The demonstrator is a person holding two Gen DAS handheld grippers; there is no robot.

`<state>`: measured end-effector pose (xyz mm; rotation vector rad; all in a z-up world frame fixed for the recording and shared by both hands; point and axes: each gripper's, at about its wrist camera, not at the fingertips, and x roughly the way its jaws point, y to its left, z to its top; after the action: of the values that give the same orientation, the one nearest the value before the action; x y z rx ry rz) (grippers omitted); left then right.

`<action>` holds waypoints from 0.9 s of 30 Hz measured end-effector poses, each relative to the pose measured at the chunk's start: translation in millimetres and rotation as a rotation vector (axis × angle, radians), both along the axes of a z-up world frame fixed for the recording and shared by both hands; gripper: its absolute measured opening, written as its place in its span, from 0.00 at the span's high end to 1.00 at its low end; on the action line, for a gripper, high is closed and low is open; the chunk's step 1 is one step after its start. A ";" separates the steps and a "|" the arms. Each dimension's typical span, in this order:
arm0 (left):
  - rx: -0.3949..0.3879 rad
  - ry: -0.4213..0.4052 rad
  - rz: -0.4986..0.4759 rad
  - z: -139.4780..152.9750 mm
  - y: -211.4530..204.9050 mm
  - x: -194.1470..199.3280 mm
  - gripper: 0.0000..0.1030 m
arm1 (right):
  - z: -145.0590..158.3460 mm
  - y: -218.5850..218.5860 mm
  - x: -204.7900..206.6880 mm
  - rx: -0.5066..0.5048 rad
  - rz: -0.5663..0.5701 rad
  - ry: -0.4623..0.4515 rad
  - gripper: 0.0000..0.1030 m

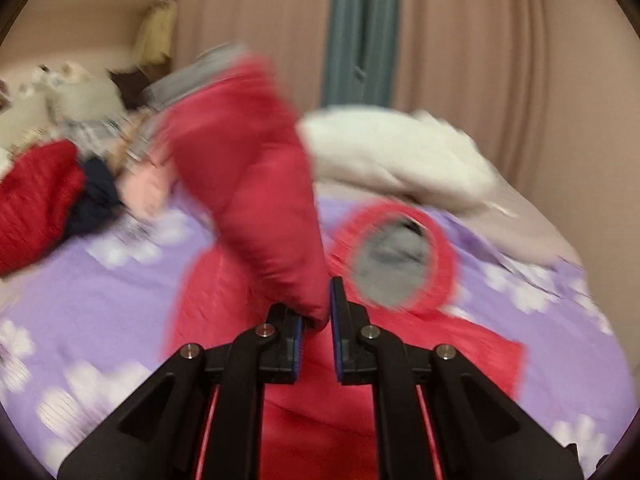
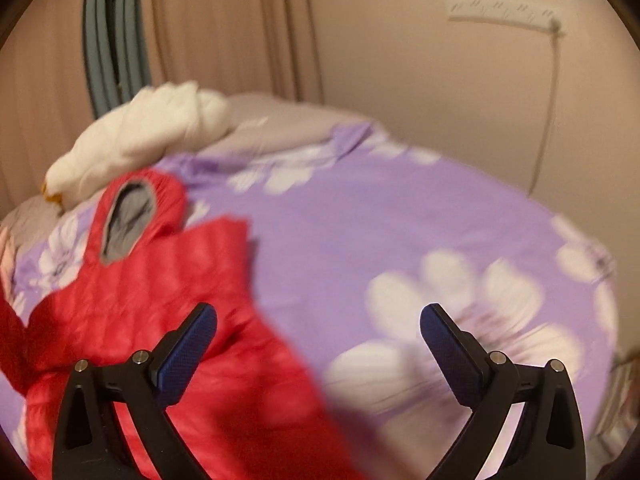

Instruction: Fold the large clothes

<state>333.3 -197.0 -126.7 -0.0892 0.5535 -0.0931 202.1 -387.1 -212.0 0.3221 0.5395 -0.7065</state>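
- Left wrist view: the left gripper [image 1: 318, 318] has its two fingers drawn close together, pinching the end of a sleeve [image 1: 256, 184] of the red jacket [image 1: 320, 412].
- That sleeve rises from the pinch up and to the far left, ending in a grey cuff [image 1: 192, 80]; all of it is blurred.
- Beneath the fingers, the body of the red jacket lies on the purple flowered bedspread [image 1: 120, 288], with its hood [image 1: 396, 256] just right of the lifted sleeve, showing a grey lining inside a red rim.
- Far left on the bed sits a heap of other clothes, a red knit piece [image 1: 36, 208] and something dark navy [image 1: 94, 200] among them; the rest of the heap is too blurred to tell apart.
- A white quilt [image 1: 396, 152] is bunched at the far side of the bed, in front of a beige curtain [image 1: 480, 60].
- Right wrist view: the right gripper [image 2: 318, 320] is spread wide and holds nothing, hovering above the bed.
- Its left finger [image 2: 188, 348] is over the right edge of the red jacket; its right finger [image 2: 448, 348] is over bare bedspread with large white flowers [image 2: 452, 304].
- From this side the jacket fills the near left of the bed, the hood at its far end close to the white quilt.
- A white power strip [image 2: 504, 10] hangs on the far wall to the right, a cord [image 2: 550, 120] dropping from it toward the bed.
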 end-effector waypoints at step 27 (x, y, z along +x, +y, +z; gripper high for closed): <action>0.050 0.046 -0.095 -11.3 -18.6 -66.1 0.47 | 31.5 -13.6 -39.4 0.031 -0.001 -0.040 0.01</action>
<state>267.2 -215.6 -138.0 -0.0160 0.6056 -0.1699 162.7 -400.7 -180.5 0.3648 0.5125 -0.6920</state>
